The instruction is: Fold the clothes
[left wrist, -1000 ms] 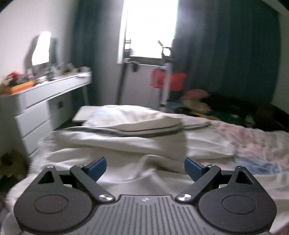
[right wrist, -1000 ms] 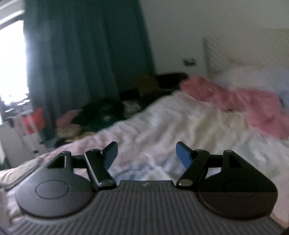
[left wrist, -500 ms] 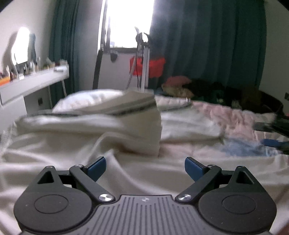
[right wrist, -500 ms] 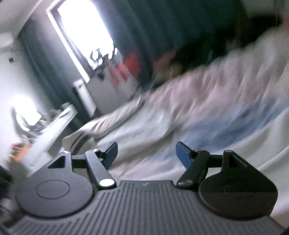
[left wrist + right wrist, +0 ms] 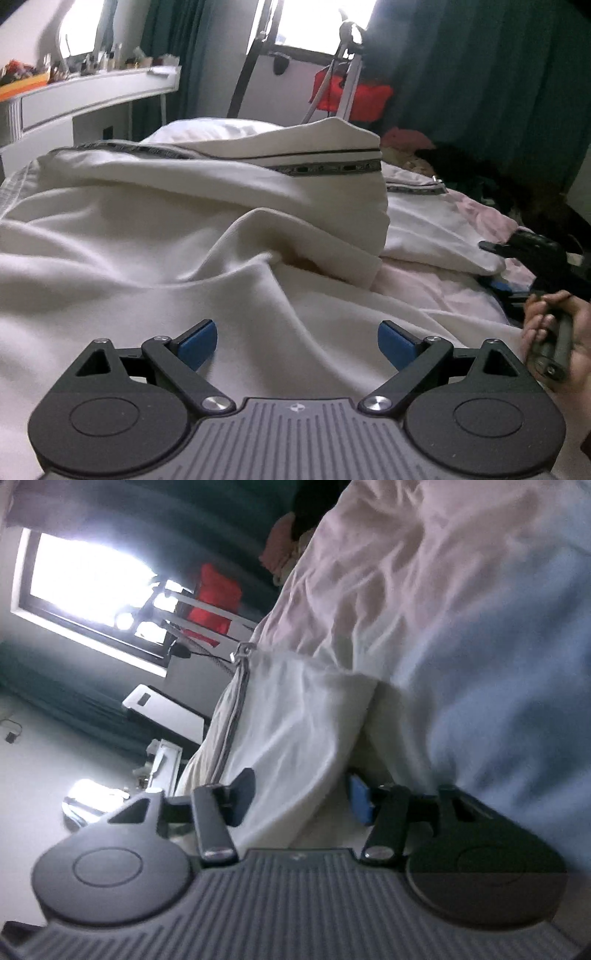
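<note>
A cream white garment (image 5: 192, 236) with a dark patterned trim band (image 5: 332, 168) lies rumpled on the bed, partly folded over itself. My left gripper (image 5: 297, 341) is open and empty, low over the garment's near part. My right gripper (image 5: 301, 794) is rolled on its side and open, with the garment's white edge (image 5: 295, 731) lying between its jaws. A zipper trim (image 5: 232, 716) runs along that edge. The right gripper also shows at the right edge of the left wrist view (image 5: 532, 254), held by a hand (image 5: 554, 332).
The bed carries a pink and pale blue sheet (image 5: 461, 609). A white dresser (image 5: 85, 107) stands at the left. A window (image 5: 317, 26), dark green curtains (image 5: 480, 74), a red item on a stand (image 5: 351, 96) and a dark clothes pile (image 5: 498, 177) are behind.
My left gripper has come lower and closer over the white garment. My right gripper has rolled sideways and dropped to the garment's edge, which now lies between its jaws.
</note>
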{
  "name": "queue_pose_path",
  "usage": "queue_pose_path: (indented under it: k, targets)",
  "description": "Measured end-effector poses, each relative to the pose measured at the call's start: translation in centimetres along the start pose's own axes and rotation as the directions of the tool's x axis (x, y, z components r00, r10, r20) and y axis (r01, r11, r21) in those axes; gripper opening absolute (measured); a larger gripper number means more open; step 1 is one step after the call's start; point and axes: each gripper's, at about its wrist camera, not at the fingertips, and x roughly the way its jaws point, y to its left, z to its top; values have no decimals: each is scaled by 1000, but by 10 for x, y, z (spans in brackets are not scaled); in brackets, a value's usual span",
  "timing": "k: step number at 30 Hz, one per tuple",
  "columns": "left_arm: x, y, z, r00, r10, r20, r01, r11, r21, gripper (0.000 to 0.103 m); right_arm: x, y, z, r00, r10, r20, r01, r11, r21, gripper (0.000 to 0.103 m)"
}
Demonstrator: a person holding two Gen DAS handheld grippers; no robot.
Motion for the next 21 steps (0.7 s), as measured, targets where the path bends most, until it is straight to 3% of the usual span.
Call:
queue_pose_path:
  k: [1, 2, 3, 4, 7, 12, 14, 17, 21]
  targets:
    - [4, 2, 0, 1000, 0, -6, 0, 1000, -14, 96, 5, -2, 3, 1000, -8, 11, 8, 1000, -14, 44]
    - [8, 4, 1, 1000, -3, -13, 2, 1000, -31, 96, 8, -7, 5, 1000, -19, 22, 19, 1000, -8, 35]
    - [12, 7, 0, 999, -25, -34, 23, 998, -65, 96, 11, -11, 8, 999, -29, 33, 29, 1000, -1, 17]
    - [14, 8, -1, 998, -37, -41, 34, 997, -75, 96, 14, -16, 11, 999, -35, 40, 35, 999, 12, 12]
    - [17, 10, -2, 998, -46, -49, 42, 996, -83, 96, 18, -23, 21, 998, -1, 63, -1, 999, 41, 9]
    - [14, 11, 0, 998, -44, -48, 40, 995, -89, 96, -6, -8, 29, 986, -3, 165, 7, 1000, -23, 7]
    - [10, 12, 0, 998, -48, -43, 44, 995, -92, 96, -28, 2, 37, 970, -2, 245, 16, 998, -55, 6]
    - [4, 9, -1, 998, -57, -30, 55, 996, -72, 96, -67, 8, 55, 928, -28, 373, 65, 994, -86, 6]
    - [-5, 5, -1, 997, -70, -12, 70, 997, -45, 96, -128, -7, 88, 859, -147, 490, 200, 978, -56, 6]
